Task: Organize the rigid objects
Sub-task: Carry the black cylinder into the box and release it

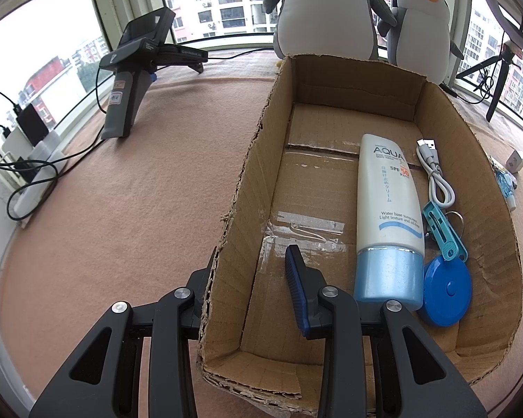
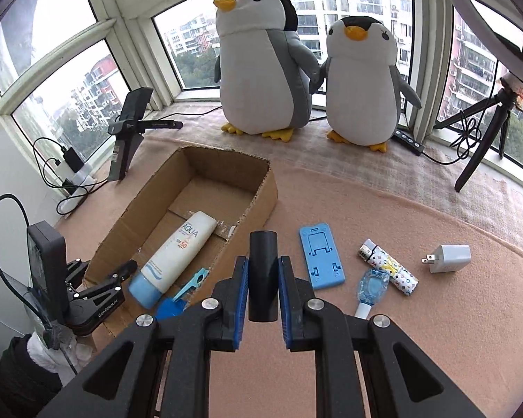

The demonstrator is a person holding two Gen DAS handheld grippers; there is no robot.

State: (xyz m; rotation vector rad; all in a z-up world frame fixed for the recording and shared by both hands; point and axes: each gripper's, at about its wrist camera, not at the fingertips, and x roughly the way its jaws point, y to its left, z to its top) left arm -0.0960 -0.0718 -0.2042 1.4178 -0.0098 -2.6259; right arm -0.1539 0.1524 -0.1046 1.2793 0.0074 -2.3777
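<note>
A cardboard box point(image 1: 436, 111) lies open on the pink cloth. In it are a white sunscreen tube point(image 1: 388, 209), a white USB cable point(image 1: 436, 170), a teal clip point(image 1: 442, 230) and a round blue tape measure point(image 1: 446, 289). My left gripper point(image 1: 251, 261) is shut on the box's near left wall, one finger outside and the blue pad inside. My right gripper point(image 2: 263, 261) hangs above the cloth beside the box point(image 2: 261, 188), shut on a black cylinder point(image 2: 262, 244). Below it lie a blue phone stand point(image 2: 320, 257), a patterned tube point(image 2: 390, 268), a clear blue item point(image 2: 371, 285) and a white plug point(image 2: 448, 257).
Two plush penguins point(image 2: 265, 69) stand at the window behind the box. A spare gripper on a stand point(image 2: 129, 129) and a power strip with cables point(image 2: 76, 177) are at the left. A black tripod point(image 2: 484, 132) stands at the right.
</note>
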